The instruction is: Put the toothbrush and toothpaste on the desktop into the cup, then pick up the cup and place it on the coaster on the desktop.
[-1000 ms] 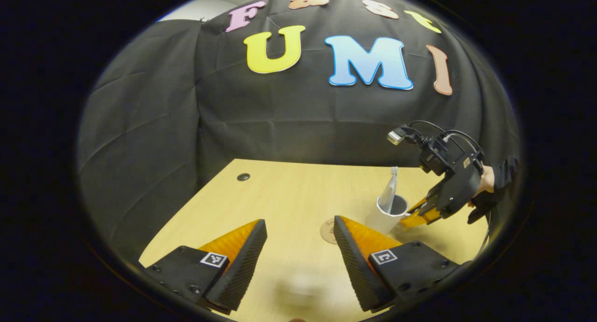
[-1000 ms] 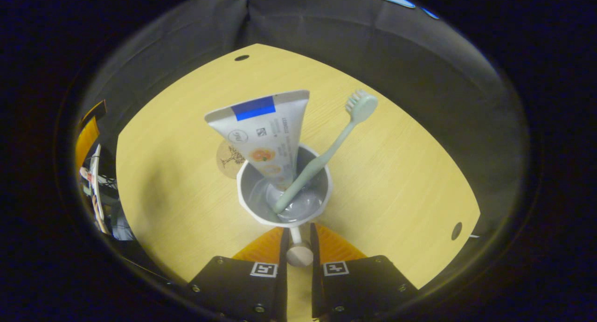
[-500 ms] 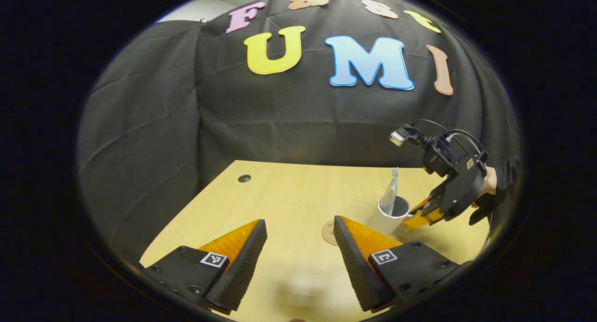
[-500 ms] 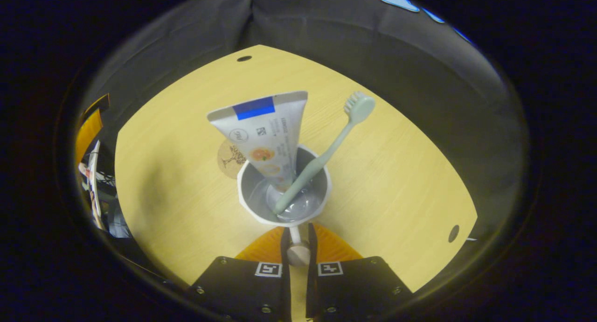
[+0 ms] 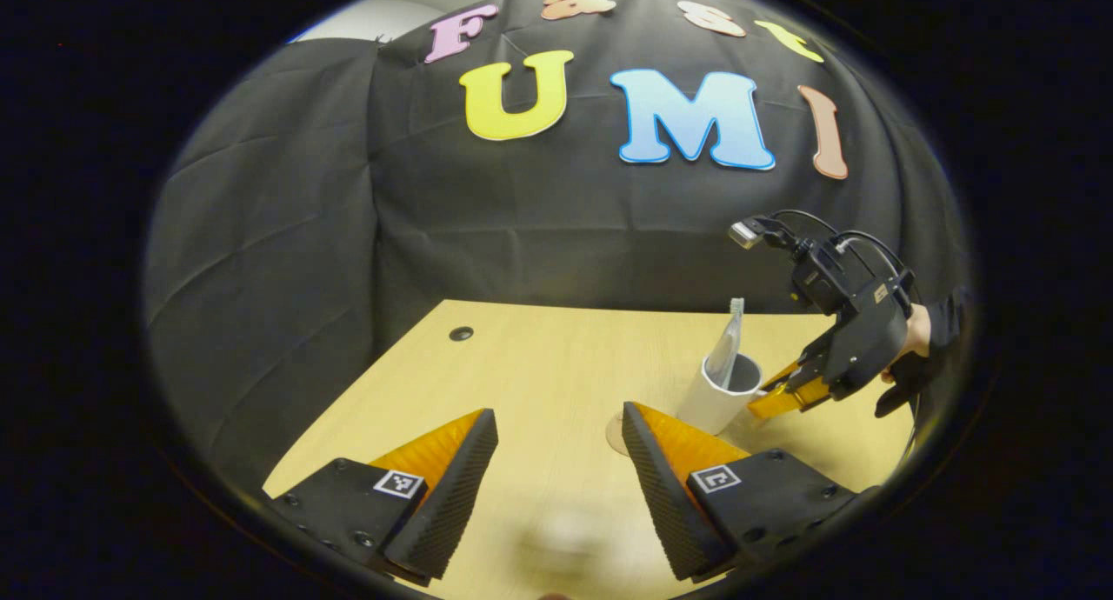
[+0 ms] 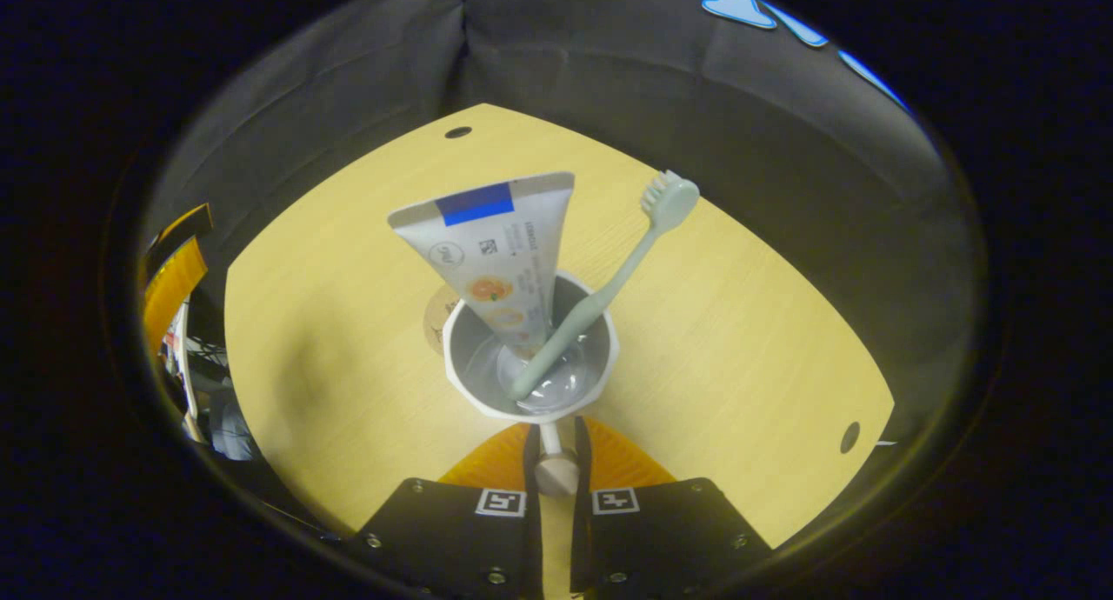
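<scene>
Right gripper view looks down into the cup (image 6: pixel 530 361), a white cup with a pale grey inside and a faceted rim, carrying a thin white handle with a round knob at its end. The right gripper (image 6: pixel 556 448) has both fingers pressed against that handle from either side, so it grips the cup by the handle. The toothpaste (image 6: pixel 496 252) stands in the cup with its narrow cap end down and its broad flat crimped end up; the tube is white, with a blue band near the top edge and a small orange picture lower down. The toothbrush (image 6: pixel 609 287) is pale green, its handle resting on the cup's bottom and leaning to the right over the rim, with the bristled head up above the desktop (image 6: pixel 739 339). The coaster (image 6: pixel 437 313), round and tan with a dark drawing, lies on the light wooden desktop just behind the cup's left side, partly hidden by it. In the left gripper view the left gripper (image 5: pixel 556 448) has its two fingers spread wide apart with nothing between them, low over the desktop. Farther off to the right a hand (image 5: pixel 909 343) in a dark sleeve holds the right gripper against the cup.
</scene>
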### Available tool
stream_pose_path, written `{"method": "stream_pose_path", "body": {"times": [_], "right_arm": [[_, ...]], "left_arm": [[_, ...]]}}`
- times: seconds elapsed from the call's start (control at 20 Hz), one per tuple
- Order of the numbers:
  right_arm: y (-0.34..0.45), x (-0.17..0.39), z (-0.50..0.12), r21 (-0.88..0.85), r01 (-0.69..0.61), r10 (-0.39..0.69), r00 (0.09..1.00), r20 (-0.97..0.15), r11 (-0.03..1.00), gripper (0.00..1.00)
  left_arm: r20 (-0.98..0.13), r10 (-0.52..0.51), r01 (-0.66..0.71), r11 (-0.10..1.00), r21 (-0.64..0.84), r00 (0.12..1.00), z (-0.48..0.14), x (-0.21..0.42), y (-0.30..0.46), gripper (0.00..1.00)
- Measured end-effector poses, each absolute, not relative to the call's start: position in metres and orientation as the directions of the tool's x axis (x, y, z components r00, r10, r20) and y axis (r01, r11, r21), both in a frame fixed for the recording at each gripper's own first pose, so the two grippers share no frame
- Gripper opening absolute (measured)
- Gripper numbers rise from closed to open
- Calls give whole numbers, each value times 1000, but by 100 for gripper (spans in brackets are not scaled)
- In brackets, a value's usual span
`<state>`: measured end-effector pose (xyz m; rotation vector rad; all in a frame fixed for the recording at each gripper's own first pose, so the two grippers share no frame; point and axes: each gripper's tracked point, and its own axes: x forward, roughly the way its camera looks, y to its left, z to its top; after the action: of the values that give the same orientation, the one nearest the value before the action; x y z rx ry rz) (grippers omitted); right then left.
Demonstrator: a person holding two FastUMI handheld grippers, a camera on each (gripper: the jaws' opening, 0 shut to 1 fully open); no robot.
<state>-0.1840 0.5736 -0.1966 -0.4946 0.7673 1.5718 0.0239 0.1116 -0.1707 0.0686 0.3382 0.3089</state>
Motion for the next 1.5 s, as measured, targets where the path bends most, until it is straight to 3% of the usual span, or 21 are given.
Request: {"method": "stream_pose_path", "body": {"times": [0.85,1.5], "right_arm": [[612,-231,-174,186,-980,696,-186,-693,-76,12],[654,-260,-178,154,-984,666,-171,-726,-85,13]], "left_arm": [[-320,387,-363,922,134,865,-166,-12,166,95],[-324,388,-365,921,133,863,-170,-17,184,95]]}}
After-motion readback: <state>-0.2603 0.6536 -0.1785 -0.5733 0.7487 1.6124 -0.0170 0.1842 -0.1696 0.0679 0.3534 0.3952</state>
